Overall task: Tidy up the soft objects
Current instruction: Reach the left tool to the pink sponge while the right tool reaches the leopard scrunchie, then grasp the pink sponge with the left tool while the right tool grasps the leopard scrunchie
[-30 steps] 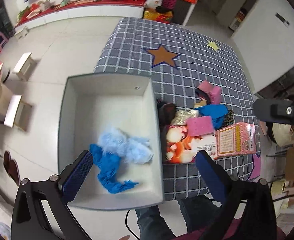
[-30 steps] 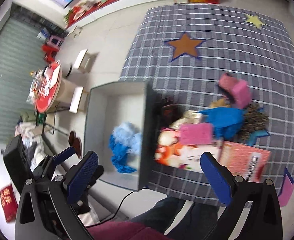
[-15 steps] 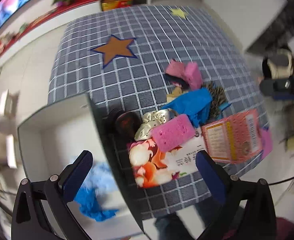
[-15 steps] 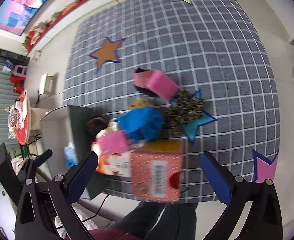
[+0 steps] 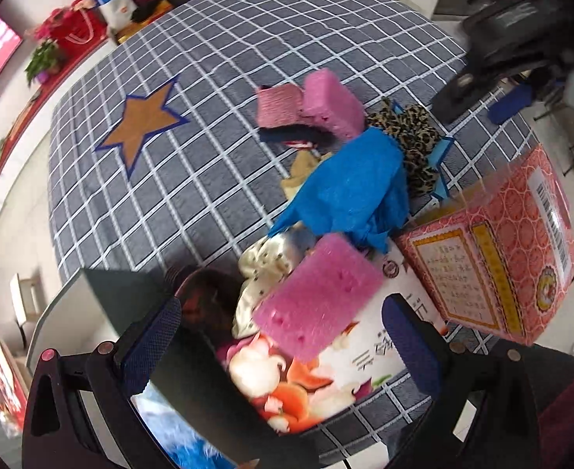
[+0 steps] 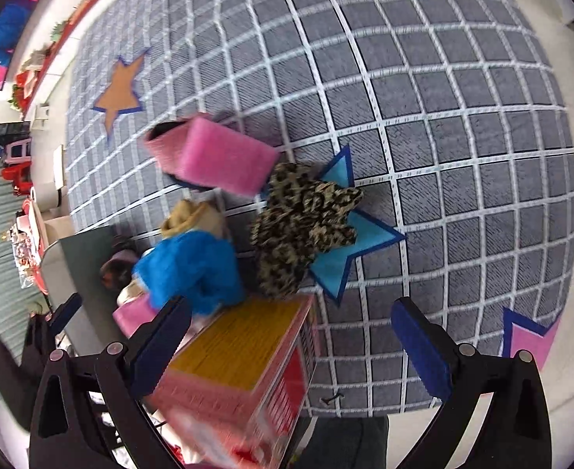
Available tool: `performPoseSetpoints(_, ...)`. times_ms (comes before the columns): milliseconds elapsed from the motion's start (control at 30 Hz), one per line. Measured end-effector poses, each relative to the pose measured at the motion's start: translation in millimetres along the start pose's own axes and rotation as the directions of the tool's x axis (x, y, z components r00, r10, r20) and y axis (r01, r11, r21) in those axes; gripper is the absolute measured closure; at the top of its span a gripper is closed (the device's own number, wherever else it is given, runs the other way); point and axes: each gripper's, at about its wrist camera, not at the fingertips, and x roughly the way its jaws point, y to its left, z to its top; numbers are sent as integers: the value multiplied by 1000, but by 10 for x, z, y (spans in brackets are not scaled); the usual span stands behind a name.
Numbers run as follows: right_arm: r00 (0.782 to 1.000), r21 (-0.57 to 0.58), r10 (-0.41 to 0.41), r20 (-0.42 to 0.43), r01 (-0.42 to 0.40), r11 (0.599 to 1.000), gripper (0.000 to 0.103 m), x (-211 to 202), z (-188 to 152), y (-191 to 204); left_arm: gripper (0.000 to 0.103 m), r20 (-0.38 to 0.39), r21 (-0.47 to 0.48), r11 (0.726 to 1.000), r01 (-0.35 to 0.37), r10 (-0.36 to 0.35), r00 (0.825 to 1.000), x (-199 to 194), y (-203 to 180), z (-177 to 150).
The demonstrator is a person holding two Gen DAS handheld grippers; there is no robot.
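Observation:
A pile of soft things lies on the checked table (image 5: 193,179): a pink sponge (image 5: 318,297) on a floral packet (image 5: 314,375), a blue cloth (image 5: 349,195), a leopard-print cloth (image 6: 302,226), a second pink sponge (image 6: 216,156) and a cream satin piece (image 5: 263,273). My left gripper (image 5: 283,348) is open and empty, hovering over the near pink sponge. My right gripper (image 6: 291,344) is open and empty above the pink box (image 6: 240,367), near the leopard cloth. A grey bin (image 5: 103,293) at the left holds fluffy blue items (image 5: 185,453).
A pink patterned cardboard box (image 5: 494,269) stands at the table's front right edge. A dark shoe-like object (image 5: 205,305) lies against the bin wall. Star patches mark the tablecloth, such as the orange star (image 5: 142,125). The table's near edge runs just below the grippers.
Both grippers have swung right from over the bin and dropped closer to the pile. The bin has slid to the left edge of both views. Both stay open and empty.

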Motion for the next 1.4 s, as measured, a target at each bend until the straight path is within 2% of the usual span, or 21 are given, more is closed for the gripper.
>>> performPoseSetpoints(233, 998, 29, 9, -63, -7, 1000, 0, 524, 269, -53, 0, -37, 66, 998, 9, -6, 999, 217, -110, 100)
performPoseSetpoints(400, 993, -82, -99, -59, 94, 992, 0, 745, 374, 113, 9, -73, 75, 997, 20, -14, 997, 340, -142, 137)
performPoseSetpoints(600, 993, -97, -100, -68, 93, 991, 0, 786, 393, 140, 17, -95, 44, 996, 75, -71, 993, 407, -103, 176)
performPoseSetpoints(667, 993, -114, -85, -80, 76, 991, 0, 771, 403, 140, 29, -95, 32, 995, 96, -92, 991, 407, -90, 184)
performPoseSetpoints(700, 993, -113, -84, -86, 74, 991, 4, 750, 408, 75, 34, -94, 21, 993, 114, -112, 989, 401, -78, 190)
performPoseSetpoints(733, 992, -112, -90, -93, 80, 991, 8, 739, 390, 40, 46, -92, 11, 992, 127, -125, 988, 394, -71, 198)
performPoseSetpoints(767, 990, -120, -111, -85, 101, 988, 14, 709, 376, 22, 50, -89, -8, 991, 133, -133, 987, 385, -51, 211)
performPoseSetpoints(833, 992, -127, -91, -88, 80, 989, 27, 691, 318, 12, 51, -90, -28, 993, 112, -114, 989, 380, -18, 222)
performPoseSetpoints(900, 994, -131, -57, -96, 44, 990, 48, 671, 266, 13, 51, -90, -59, 994, 94, -99, 991, 379, 47, 218)
performPoseSetpoints(1133, 1000, -107, 5, -19, -7, 994, 49, 421, 111, 23, 51, -43, -210, 975, 75, -86, 995, 168, 311, 98)
performPoseSetpoints(1167, 1000, -101, -5, -5, 4, 995, 49, 386, 98, -8, 51, -35, -224, 972, 73, -83, 996, 131, 328, 74)
performPoseSetpoints(1267, 994, -116, -108, 25, 110, 987, 48, 349, 78, -88, 51, -20, -248, 967, 67, -75, 997, 55, 310, 13)
performPoseSetpoints(1400, 990, -148, -138, 21, 140, 979, 46, 499, 13, -100, 51, -20, -259, 964, 62, -70, 997, 35, 284, -14)
